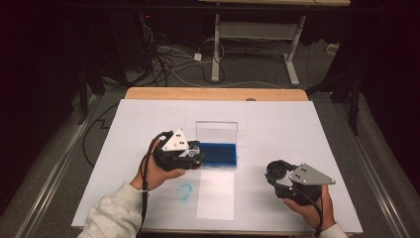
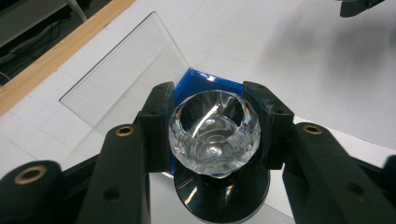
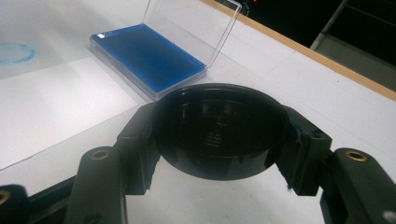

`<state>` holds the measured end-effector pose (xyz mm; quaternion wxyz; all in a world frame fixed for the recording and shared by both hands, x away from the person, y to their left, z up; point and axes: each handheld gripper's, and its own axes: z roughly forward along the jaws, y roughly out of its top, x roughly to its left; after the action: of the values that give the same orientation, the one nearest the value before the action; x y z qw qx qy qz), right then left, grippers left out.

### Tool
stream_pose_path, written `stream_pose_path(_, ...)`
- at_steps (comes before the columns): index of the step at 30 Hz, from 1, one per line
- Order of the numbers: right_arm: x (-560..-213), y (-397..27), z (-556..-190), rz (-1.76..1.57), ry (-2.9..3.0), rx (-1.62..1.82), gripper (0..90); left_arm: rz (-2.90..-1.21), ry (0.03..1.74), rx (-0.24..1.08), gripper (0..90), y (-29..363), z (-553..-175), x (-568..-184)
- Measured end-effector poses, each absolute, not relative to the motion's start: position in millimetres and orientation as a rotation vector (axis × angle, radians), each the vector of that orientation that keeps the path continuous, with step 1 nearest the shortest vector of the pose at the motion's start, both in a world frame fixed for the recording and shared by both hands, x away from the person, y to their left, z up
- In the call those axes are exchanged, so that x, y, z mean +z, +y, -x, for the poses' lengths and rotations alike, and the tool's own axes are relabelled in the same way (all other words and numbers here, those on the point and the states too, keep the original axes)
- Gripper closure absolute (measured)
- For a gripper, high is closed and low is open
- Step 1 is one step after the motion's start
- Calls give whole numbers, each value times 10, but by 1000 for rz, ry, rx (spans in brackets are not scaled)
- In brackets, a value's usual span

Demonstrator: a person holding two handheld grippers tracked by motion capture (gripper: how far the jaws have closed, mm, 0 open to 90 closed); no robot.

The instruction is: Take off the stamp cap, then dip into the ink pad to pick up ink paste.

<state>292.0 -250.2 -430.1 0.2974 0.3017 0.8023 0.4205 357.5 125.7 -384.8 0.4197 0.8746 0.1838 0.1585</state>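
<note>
Left gripper (image 2: 212, 135): fingers clamped on a faceted clear stamp handle with black base (image 2: 213, 133), held over the left end of the open blue ink pad case (image 1: 216, 153), mid-table. Right gripper (image 3: 219, 135): fingers clamped on a round black cap (image 3: 219, 130), near right of the white table (image 1: 297, 119).

1. Blue ink pad box (image 1: 218, 154), clear lid (image 1: 216, 132) stood upright at far edge.
2. White paper sheet (image 1: 216, 195), just near side of box.
3. Blue ring smudge (image 1: 184, 192) on white table top (image 1: 277, 124), left of sheet.
4. Cables (image 1: 163, 59) on floor behind, w/ white desk frame (image 1: 257, 34).
</note>
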Motion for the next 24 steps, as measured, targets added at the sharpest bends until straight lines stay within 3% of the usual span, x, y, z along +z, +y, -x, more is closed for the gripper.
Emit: stream_pose_path(24, -4370, -2455, -2937, -811, 2171, 1096, 387, -2224, 451, 387, 546, 1098, -3718, -3786)
